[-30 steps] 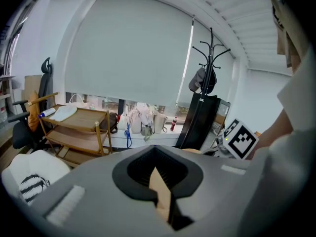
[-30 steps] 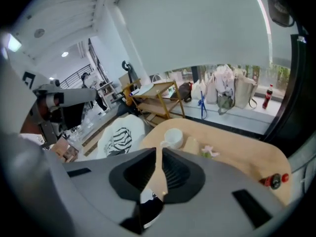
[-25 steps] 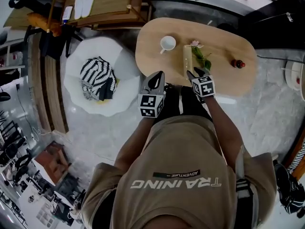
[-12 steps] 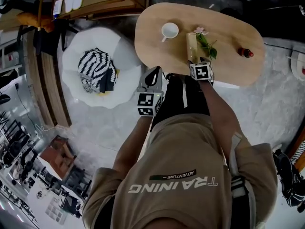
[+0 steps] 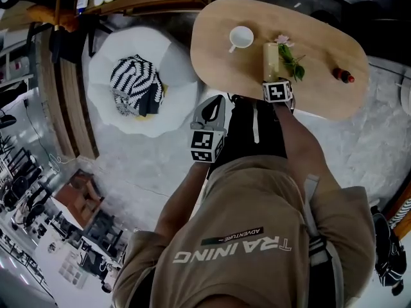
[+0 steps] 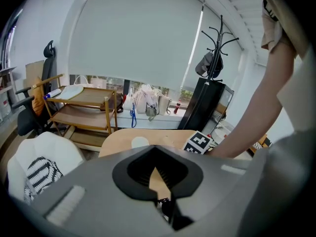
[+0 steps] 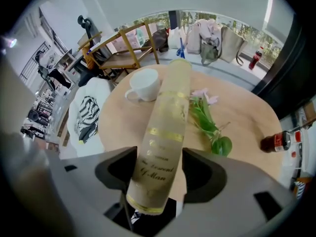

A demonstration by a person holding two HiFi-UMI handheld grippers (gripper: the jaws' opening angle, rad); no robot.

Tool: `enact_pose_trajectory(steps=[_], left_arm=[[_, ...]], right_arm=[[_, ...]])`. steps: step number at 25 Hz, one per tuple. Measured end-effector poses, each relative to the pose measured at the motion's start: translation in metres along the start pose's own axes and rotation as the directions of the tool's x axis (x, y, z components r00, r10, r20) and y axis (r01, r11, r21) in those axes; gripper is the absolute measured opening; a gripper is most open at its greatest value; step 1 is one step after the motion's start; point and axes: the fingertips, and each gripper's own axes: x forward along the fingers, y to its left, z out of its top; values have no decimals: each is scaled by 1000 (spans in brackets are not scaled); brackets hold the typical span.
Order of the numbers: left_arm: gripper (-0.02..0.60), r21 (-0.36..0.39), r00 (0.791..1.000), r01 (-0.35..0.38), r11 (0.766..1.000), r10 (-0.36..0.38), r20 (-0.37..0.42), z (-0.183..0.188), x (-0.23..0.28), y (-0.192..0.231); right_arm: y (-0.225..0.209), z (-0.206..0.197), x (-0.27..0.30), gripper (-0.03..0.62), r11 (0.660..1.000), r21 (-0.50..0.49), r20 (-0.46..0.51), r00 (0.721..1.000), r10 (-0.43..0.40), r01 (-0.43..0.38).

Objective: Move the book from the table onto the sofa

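1. I am holding my right claw point(image 7: 159, 151) steeply downward over the near edge of the wooden table point(image 7: 242, 112); its jaws have just been opening and are now standing spread wide
2. The near end of the book point(image 7: 165, 117) is sitting between those spread jaws, with a strip of tabletop showing between it and the 3 o'clock jaw, so I am not squeezing it
3. The book is resting on the table with its pale, gold-banded spine facing up and its length running away from me towards 12 o'clock
4. A white cup point(image 7: 144, 87) is standing at about 10 o'clock from the book, just beside its far end
5. A flower sprig point(image 7: 207, 120) is lying along the book's 3 o'clock side, and a small dark bottle point(image 7: 276, 141) is lying well apart, further out towards 3 o'clock
6. I am keeping my left claw point(image 5: 210, 108) off the table, at about 8 o'clock from my right one in the head view, with its jaws pressed together and nothing pinched
7. The white sofa point(image 5: 173, 82) is sitting on the floor at 9 o'clock from the table, carrying a black-and-white striped cushion point(image 5: 131, 85); the book is nowhere near it yet
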Motion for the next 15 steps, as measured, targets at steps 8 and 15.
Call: enact_pose_trajectory(steps=[8,15], left_arm=[[-9,-54,1000,-7,999,6,-20,-19,-4,-7],[-9,-84,1000,-25,996,25,1,-19,-3,-10]], right_arm=[[-9,5,16,253,999,40,-32,999,-1,3],[-10,-1,-14,206,996,14,-31,996,86,-86]])
